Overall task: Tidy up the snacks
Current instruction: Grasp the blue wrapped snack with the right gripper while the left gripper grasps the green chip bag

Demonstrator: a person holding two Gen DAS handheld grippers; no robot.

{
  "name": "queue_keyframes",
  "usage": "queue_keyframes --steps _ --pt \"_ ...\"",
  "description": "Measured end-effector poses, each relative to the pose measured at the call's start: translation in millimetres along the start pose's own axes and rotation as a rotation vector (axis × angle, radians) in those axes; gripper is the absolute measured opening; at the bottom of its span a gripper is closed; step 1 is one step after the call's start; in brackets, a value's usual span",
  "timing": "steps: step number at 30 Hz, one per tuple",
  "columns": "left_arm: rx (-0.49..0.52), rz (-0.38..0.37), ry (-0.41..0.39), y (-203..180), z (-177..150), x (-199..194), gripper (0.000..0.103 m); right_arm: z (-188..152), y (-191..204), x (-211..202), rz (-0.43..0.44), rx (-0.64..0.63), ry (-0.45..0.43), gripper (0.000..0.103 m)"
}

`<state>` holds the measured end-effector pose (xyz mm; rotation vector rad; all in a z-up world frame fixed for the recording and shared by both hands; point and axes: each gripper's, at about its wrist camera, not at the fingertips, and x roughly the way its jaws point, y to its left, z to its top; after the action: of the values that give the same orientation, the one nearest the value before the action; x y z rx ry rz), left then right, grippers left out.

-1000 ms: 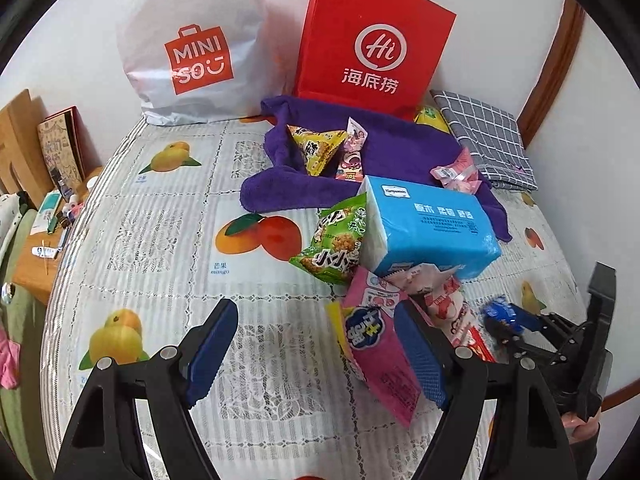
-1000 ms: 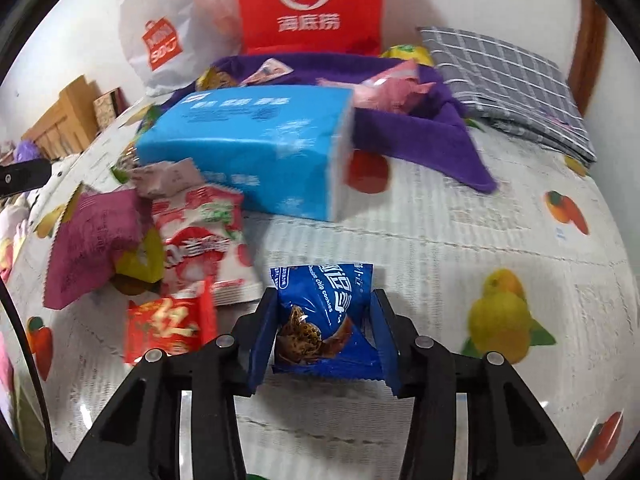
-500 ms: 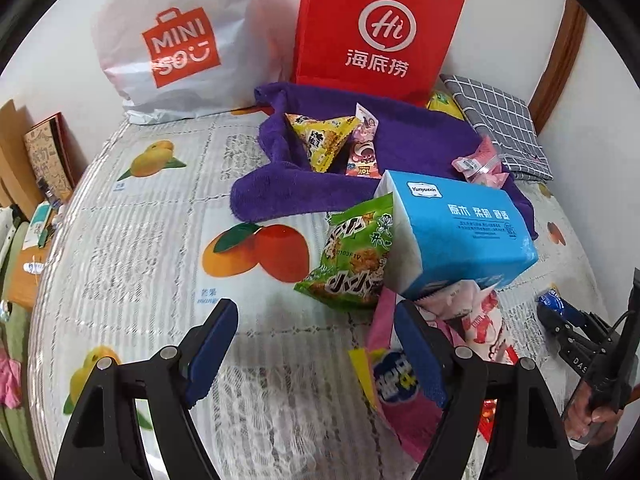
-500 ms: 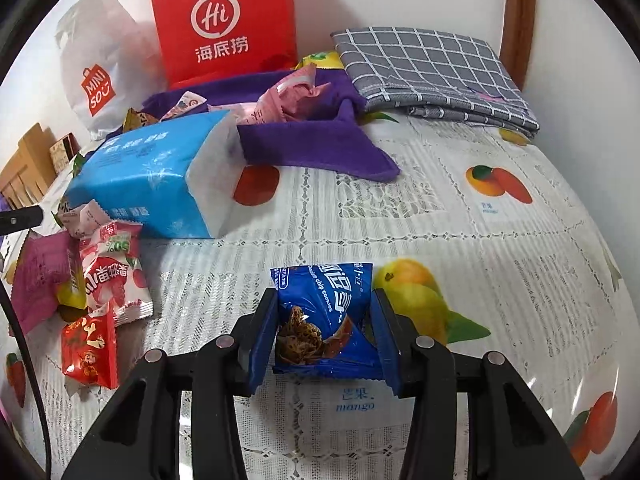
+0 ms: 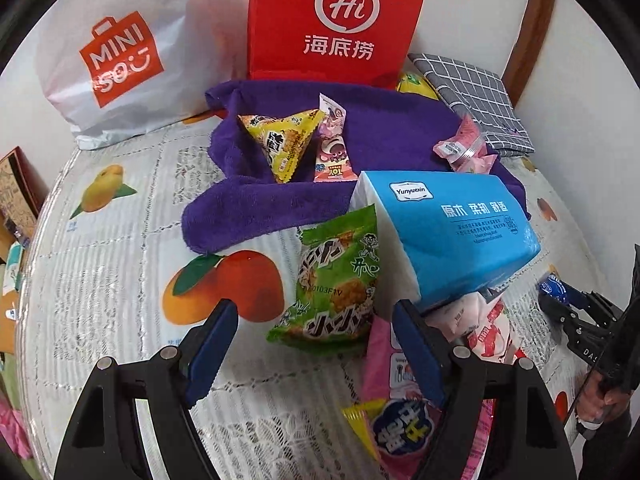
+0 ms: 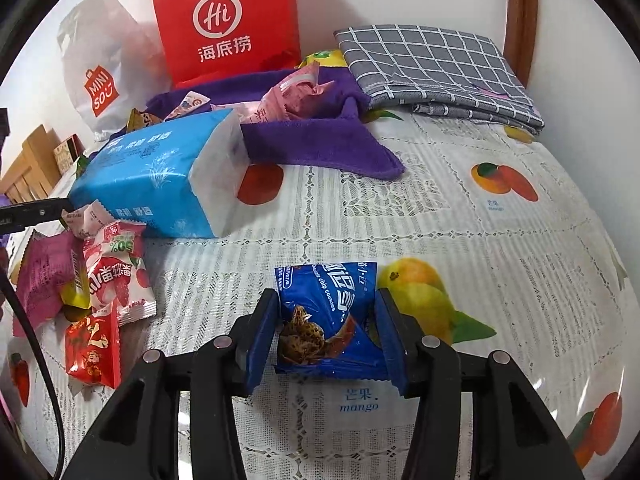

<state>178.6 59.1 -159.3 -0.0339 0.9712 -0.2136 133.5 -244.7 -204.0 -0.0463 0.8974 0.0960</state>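
**Right tongs loosening on cookie pack; left tongs closing in on the snack pile**

Changes vs a second ago:
- right gripper (image 6: 326, 336): jaws have just been opening. The blue cookie pack (image 6: 330, 316) sits between them on the tablecloth (image 6: 460, 232); the pads are at its side edges, can't tell if they still press.
- The right view has swung right: the grey checked cloth (image 6: 432, 68) is now fully in frame, and the pack lies beside a printed mango.
- left gripper (image 5: 316, 346): spread wide, nothing between the pads. It has moved in towards the pile, so the green snack bag (image 5: 340, 284) and the blue tissue pack (image 5: 448, 240) are bigger and nearer.

Readable text:
- Cookie pack: "chip cookies".
- Tissue pack: "Yunyuexin".
- White bag (image 5: 116, 56): "MINISO".
- Red paper bag (image 5: 336, 20): "Hi", with Chinese characters under it.
- Tablecloth: "mango", below the cookie pack.
- Green bag: a stamped code, partly legible.

Yellow triangular pack (image 5: 284, 140) and pink Lotso pack (image 5: 334, 148) lie on the purple towel (image 5: 248, 208).
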Motion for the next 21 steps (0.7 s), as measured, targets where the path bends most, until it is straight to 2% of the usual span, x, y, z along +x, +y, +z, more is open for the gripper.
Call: queue_keyframes --steps 7,11,14,17,21 --pt "0.036 0.017 0.01 0 4 11 0.075 0 2 0 -0.007 -0.007 0.001 0.05" --pt "0.033 -0.008 0.024 -2 6 17 0.066 0 2 0 -0.006 -0.005 0.001 0.05" --pt "0.034 -0.018 0.022 -4 5 18 0.048 0 1 0 -0.005 -0.006 0.001 0.05" --pt "0.029 -0.019 0.015 -2 3 15 0.044 0 1 0 -0.006 -0.007 0.001 0.05" --pt "0.011 -0.027 -0.002 3 0 5 0.043 0 2 0 -0.007 -0.008 0.001 0.05"
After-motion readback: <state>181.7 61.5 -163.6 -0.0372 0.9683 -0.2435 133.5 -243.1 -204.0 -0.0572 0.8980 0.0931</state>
